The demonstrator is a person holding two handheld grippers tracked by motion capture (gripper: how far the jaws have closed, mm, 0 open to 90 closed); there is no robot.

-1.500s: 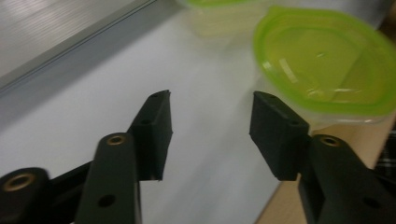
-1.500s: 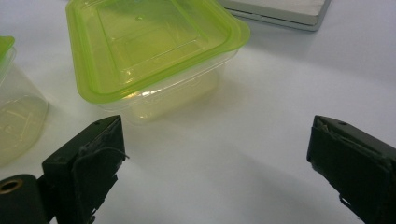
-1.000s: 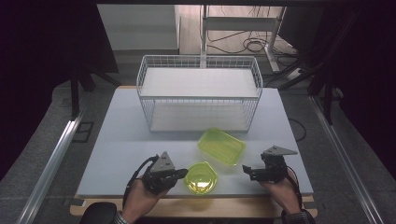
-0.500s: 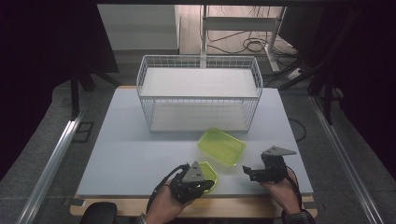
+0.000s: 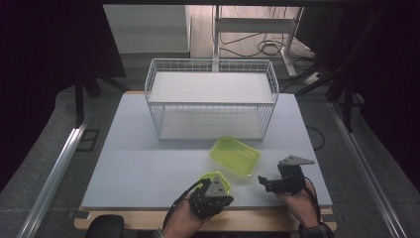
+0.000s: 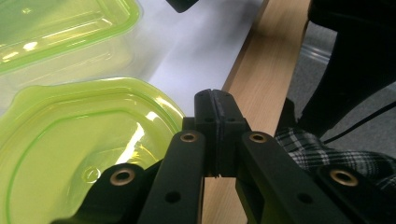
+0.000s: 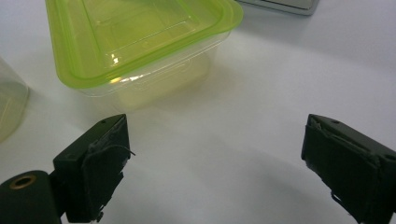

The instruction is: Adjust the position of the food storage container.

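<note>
A rectangular clear container with a green lid (image 5: 235, 154) (image 7: 140, 42) lies on the white table (image 5: 148, 158). Nearer the front edge sits a smaller rounded container with a green lid (image 5: 218, 177) (image 6: 70, 154). My left gripper (image 5: 223, 200) (image 6: 215, 105) hovers at that small container's near side. Its jaws are pressed together with nothing between them, tips over the table's wooden front edge (image 6: 261, 70). My right gripper (image 5: 265, 182) (image 7: 219, 163) rests to the right, open and empty. It points at the rectangular container from a short way off.
A white wire basket (image 5: 210, 99) stands at the back middle of the table, its corner (image 7: 280, 3) just beyond the rectangular container. A plaid sleeve (image 6: 327, 154) lies past the front edge. The left half of the table is bare.
My left gripper has moved right, from the small container's left side to its near side, partly covering it from above. The right gripper and both containers have stayed in place.
</note>
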